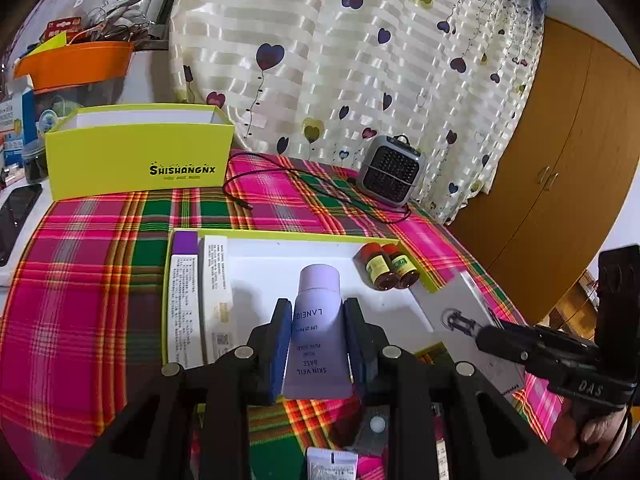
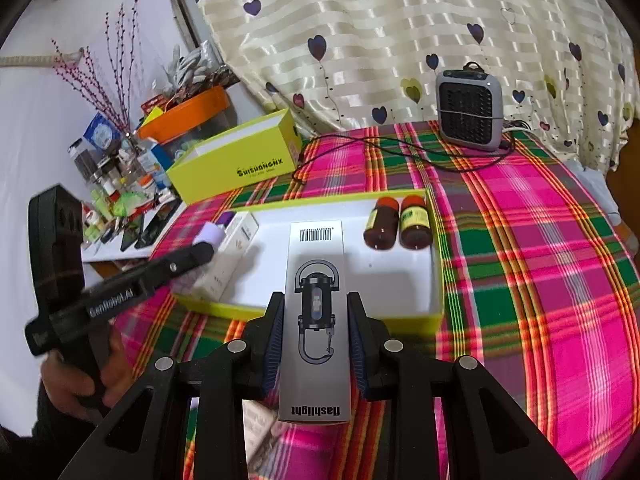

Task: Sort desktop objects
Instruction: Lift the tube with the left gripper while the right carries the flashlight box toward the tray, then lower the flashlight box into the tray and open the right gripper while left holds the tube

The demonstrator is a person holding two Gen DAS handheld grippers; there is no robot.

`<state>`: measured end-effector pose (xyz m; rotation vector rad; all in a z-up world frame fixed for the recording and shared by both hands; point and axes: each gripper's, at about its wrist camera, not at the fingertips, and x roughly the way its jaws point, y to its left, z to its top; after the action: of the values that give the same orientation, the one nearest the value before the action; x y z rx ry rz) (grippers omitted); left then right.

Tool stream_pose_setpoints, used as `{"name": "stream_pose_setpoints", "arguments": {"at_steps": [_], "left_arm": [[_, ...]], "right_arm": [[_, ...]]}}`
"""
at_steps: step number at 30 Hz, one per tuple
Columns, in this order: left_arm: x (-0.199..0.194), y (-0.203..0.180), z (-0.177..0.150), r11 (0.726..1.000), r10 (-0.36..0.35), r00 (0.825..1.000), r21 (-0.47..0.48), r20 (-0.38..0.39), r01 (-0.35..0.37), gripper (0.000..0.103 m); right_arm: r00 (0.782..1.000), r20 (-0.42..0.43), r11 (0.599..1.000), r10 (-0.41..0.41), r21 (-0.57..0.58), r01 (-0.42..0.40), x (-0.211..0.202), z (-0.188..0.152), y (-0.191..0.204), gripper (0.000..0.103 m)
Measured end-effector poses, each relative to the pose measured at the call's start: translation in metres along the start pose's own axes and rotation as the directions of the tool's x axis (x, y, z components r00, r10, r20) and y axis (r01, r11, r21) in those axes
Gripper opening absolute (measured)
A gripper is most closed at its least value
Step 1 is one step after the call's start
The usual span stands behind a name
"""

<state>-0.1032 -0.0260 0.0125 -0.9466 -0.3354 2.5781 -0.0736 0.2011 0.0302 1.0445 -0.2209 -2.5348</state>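
My left gripper [image 1: 318,320] is shut on a lavender Laneige tube [image 1: 316,340], held cap forward over the front of a shallow yellow-rimmed white tray [image 1: 280,258]. My right gripper [image 2: 316,312] is shut on a grey flashlight box [image 2: 316,320], held over the tray's front edge [image 2: 360,320]. In the tray lie two long white boxes [image 1: 200,300] at the left and two small brown bottles [image 1: 386,266] with red caps at the far right; the bottles also show in the right wrist view [image 2: 398,222]. The tube cap [image 2: 212,234] and left gripper show at the left of the right wrist view.
A tall yellow box [image 1: 140,156] stands open at the back left. A small grey heater [image 1: 390,172] with a black cable [image 1: 280,192] stands at the back by the curtain. An orange bin [image 1: 76,64] and clutter fill a side table at the left. Sachets [image 1: 332,464] lie under my left gripper.
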Motion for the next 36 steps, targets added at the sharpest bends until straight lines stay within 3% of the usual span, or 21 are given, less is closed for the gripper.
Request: {"name": "stream_pose_setpoints", "arguments": {"at_steps": [14,23,36], "left_arm": [[-0.009,0.025,-0.001,0.997,-0.032,0.997,-0.068,0.076,0.037,0.027],[-0.015,0.043,-0.001,0.992,0.018,0.993,-0.125,0.114,-0.004,0.027],[-0.022,0.056,0.000,0.987,0.053,0.989,-0.161,0.140,-0.030,0.027]], "right_arm": [[0.998,-0.045,0.999,0.045,0.027,-0.044,0.049,0.029,0.016,0.031],[0.992,-0.092,0.994,0.083,0.074,-0.076,0.091,0.046,0.030,0.031],[0.983,-0.175,0.994,0.058,0.098,-0.041,0.152,0.056,0.053,0.031]]}}
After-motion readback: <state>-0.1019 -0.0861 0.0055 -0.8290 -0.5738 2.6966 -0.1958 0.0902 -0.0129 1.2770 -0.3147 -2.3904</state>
